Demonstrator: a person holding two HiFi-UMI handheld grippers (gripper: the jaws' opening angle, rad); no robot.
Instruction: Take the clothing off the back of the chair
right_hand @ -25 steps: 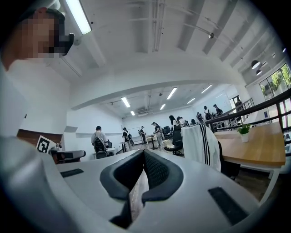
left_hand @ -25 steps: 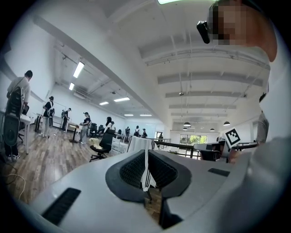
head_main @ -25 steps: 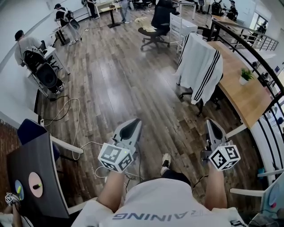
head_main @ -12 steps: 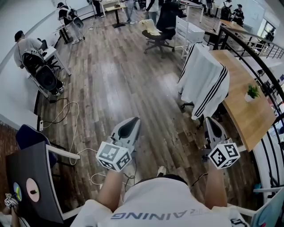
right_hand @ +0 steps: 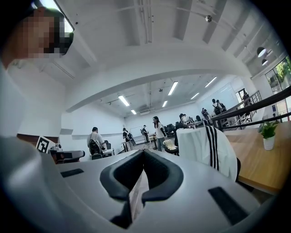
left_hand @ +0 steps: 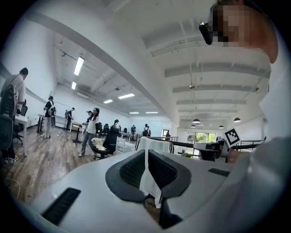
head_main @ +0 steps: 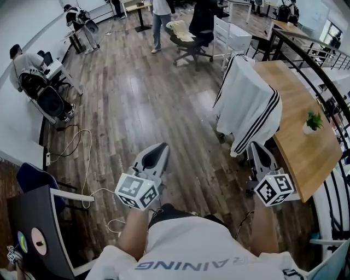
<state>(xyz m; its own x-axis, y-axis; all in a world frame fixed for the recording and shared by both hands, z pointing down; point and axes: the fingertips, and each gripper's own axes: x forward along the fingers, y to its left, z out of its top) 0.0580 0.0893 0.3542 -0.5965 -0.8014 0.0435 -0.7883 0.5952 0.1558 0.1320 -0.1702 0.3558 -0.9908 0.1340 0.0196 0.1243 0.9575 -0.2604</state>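
Observation:
A white jacket (head_main: 246, 104) with black side stripes hangs over the back of an office chair beside a wooden desk, right of centre in the head view. The chair itself is almost wholly hidden under it. My left gripper (head_main: 158, 149) is held level over the floor, shut and empty, well left of the jacket. My right gripper (head_main: 256, 146) is also shut and empty, its tip just below the jacket's hem in the picture. The left gripper view shows the jacket (left_hand: 155, 144) straight ahead past the shut tips (left_hand: 146, 151). In the right gripper view the jacket (right_hand: 204, 148) lies right of the tips (right_hand: 143, 151).
The wooden desk (head_main: 301, 126) with a small potted plant (head_main: 313, 121) runs along a black railing on the right. A black office chair (head_main: 191, 38) and a standing person (head_main: 159, 16) are farther ahead. Cables (head_main: 76, 145) trail on the floor at left, near a seated person (head_main: 24, 60).
The person has walked forward with both grippers. The chair with the jacket is now closer, and the right gripper's tip has come up to its hem in the head view.

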